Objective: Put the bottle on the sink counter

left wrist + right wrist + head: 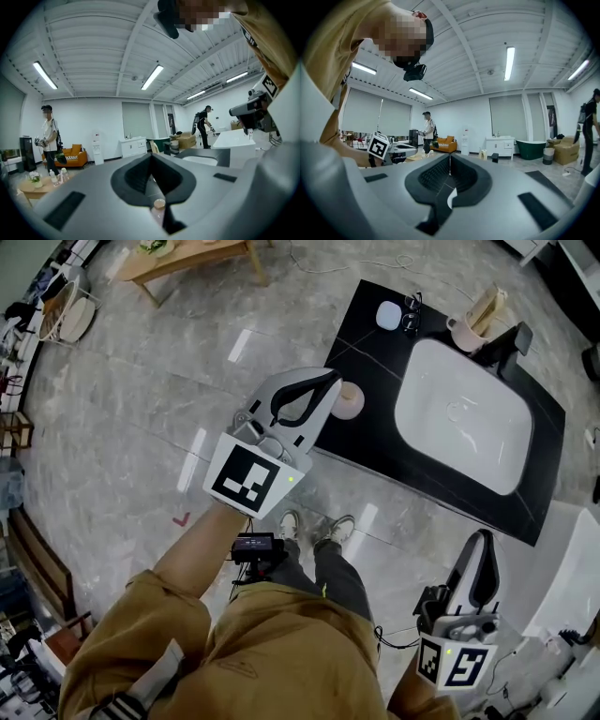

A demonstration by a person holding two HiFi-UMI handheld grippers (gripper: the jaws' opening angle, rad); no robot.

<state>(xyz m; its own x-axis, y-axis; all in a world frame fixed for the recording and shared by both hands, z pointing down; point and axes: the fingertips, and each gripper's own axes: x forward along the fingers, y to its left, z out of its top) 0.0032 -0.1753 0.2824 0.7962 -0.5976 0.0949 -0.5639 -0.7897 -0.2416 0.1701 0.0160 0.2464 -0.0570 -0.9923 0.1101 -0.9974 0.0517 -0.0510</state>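
Left gripper (330, 385): jaws pressed flat together, pads meeting in 1 thin seam, nothing pinched. Held out over the rim of the black counter (375, 442) on the left side of the sink (464, 413), tips right at the bottle (349, 399). Touching it or just short of it: cannot tell from the head view. In the left gripper view, the same bottle (159, 204) visible through the gap under the closed pads, with a pale pink body and a tan cap, upright. Standing on the counter left of the sink, close to the counter's edge, not gripped by either tool.

Right gripper (483, 540): likewise closed tight, pads together along 1 line, empty. Held low, well clear of the sink, off its near-right corner and past the counter's near edge, tips pointing toward it.

Print: 1 black-and-white square pattern on the cube (248, 474) of the left gripper, another on the right one's cube (457, 664). Patterns only.

Around the sink, on the counter: black tap (506, 348) at its far rim, pink cup (461, 334) holding pale sticks just beside the tap, white disc (388, 315) off the sink's far-left corner. Well away from the sink, across the grey marble floor (141, 381), a wooden table (187, 257).
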